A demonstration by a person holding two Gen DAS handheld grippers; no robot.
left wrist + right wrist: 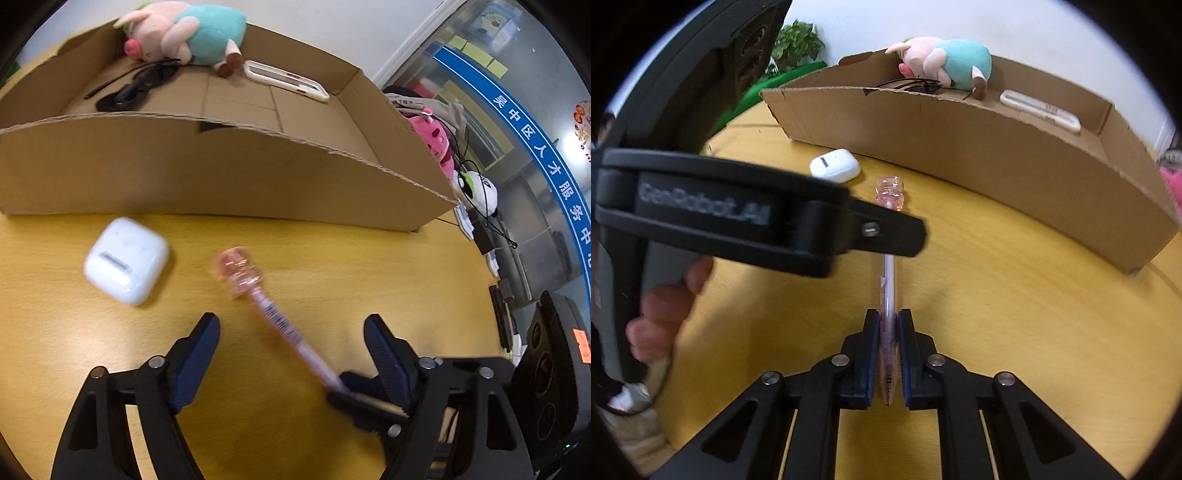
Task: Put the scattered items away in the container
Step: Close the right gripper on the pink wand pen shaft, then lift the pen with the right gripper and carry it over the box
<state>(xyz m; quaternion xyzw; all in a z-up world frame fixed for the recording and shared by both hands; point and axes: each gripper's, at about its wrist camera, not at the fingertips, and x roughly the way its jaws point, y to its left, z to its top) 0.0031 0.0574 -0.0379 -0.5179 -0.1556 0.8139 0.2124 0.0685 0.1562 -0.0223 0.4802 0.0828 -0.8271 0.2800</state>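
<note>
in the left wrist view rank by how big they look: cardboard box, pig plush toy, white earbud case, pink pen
1. brown cardboard box
2. pink-and-teal pig plush toy
3. and 4. white earbud case and pink transparent pen: unsure, the pen is longer, the case bulkier, and both lie nearer the camera than the plush.

A round yellow wooden table [369, 266]. On it, far back, a big brown cardboard box [184, 166]. Near the box, on the left, a small white case [125, 260]. Just right of that, a pink pen [258, 299], lying with its far end toward the box.
</note>
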